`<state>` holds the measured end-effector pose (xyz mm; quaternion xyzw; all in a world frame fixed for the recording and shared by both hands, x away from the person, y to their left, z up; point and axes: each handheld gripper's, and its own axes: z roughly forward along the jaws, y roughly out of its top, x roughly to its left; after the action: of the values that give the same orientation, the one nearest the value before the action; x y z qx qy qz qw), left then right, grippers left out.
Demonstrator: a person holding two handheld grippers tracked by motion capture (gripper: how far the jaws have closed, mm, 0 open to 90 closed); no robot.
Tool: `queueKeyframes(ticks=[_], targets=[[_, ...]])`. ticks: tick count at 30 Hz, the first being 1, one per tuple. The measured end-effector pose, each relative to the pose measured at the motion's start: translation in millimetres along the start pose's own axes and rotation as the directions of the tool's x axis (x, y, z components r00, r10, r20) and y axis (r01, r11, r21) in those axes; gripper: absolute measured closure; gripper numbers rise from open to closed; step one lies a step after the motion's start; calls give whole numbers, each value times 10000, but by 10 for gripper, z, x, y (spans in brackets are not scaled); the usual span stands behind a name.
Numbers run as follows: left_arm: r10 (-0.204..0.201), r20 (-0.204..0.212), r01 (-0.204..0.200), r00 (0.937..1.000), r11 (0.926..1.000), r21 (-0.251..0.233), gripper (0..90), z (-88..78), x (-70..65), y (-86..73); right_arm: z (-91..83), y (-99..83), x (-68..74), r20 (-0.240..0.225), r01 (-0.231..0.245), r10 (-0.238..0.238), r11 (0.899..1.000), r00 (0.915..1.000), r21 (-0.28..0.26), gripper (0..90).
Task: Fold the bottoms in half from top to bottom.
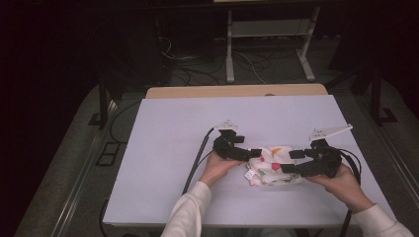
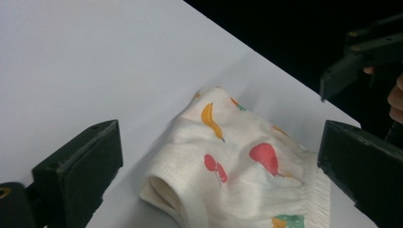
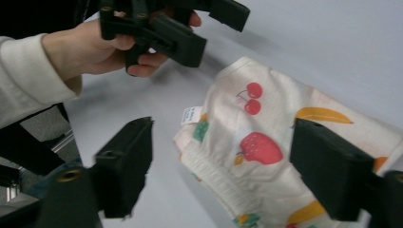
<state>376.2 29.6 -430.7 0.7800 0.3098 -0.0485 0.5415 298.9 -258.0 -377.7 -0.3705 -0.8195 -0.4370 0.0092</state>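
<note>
While both are held with jaws spread, the left gripper (image 1: 253, 153) and right gripper (image 1: 292, 161) are positioned around a fruit-printed cloth (image 1: 272, 165) at lower centre of the counter (image 1: 168, 128).

The high view was dim, the room behind nearly black, while the white worktop (image 1: 168, 123) was evenly and softly lit with only faint shadows. Both gripper views were brighter. In the right gripper view the near jaws were blurred and slightly smeared.
</note>
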Motion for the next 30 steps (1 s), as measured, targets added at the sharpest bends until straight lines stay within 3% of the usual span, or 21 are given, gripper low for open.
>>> queueKeyframes(ticks=[6, 8, 14, 30], targets=[[121, 24, -121, 9999, 9999, 57, 0, -1, -11, 62, 29, 20, -147, -21, -205, 205, 9998, 9998, -23, 108], [130, 11, -130, 9999, 9999, 67, 0, -2, -11, 77, 40, 27, -180, 187, -356, 357, 9993, 9992, -62, 6], [220, -30, -218, 9998, 9991, 370, 0, 10, 6, 134, 31, 42, -275, 262, -354, 361, 9990, 9990, -283, 0], [177, -429, -159, 9989, 9990, 429, 0, -14, 129, 253, 20, 119, -591, 549, -478, 499, 9981, 9972, -383, 0]])
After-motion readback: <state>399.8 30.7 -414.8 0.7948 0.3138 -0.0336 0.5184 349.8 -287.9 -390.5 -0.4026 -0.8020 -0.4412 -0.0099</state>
